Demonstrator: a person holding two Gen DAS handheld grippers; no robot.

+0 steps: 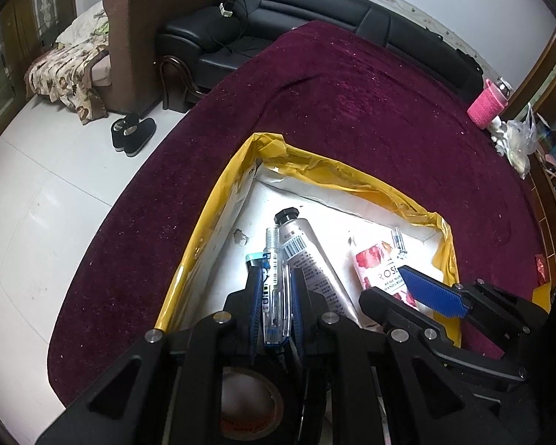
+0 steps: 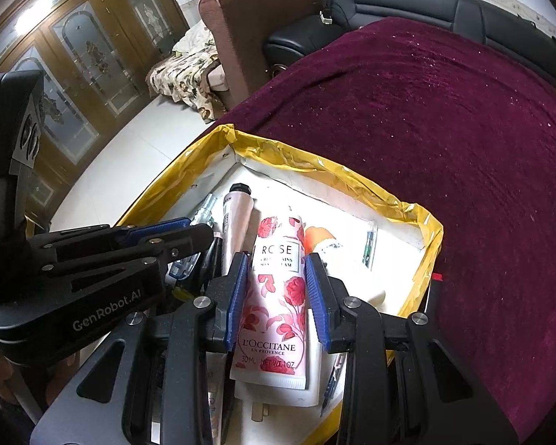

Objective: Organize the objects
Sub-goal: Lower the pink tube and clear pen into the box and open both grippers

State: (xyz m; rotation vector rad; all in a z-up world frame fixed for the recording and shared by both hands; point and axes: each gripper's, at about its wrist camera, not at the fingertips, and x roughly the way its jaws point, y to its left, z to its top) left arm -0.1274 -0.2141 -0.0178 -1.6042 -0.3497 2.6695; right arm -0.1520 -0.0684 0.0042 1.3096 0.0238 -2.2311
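Note:
A white box with yellow tape on its rim [image 1: 218, 200] [image 2: 356, 174] sits on a maroon tablecloth. My left gripper [image 1: 274, 278] is shut on a clear pen [image 1: 274, 289] over the box. A silver tube with a black cap [image 1: 307, 256] [image 2: 235, 218] lies beside the pen. My right gripper [image 2: 278, 263] is closed around a pink rose hand cream tube [image 2: 278, 296] [image 1: 378, 270] inside the box. The right gripper [image 1: 426, 293] also shows in the left wrist view, and the left gripper [image 2: 189, 233] in the right wrist view.
A roll of black tape [image 1: 248, 400] lies under the left gripper. A small clear vial [image 1: 398, 241] lies at the box's far side. A pink holder [image 1: 487, 105] and plastic bags [image 1: 519, 141] stand at the table's far right. A black sofa [image 1: 315, 3] is behind.

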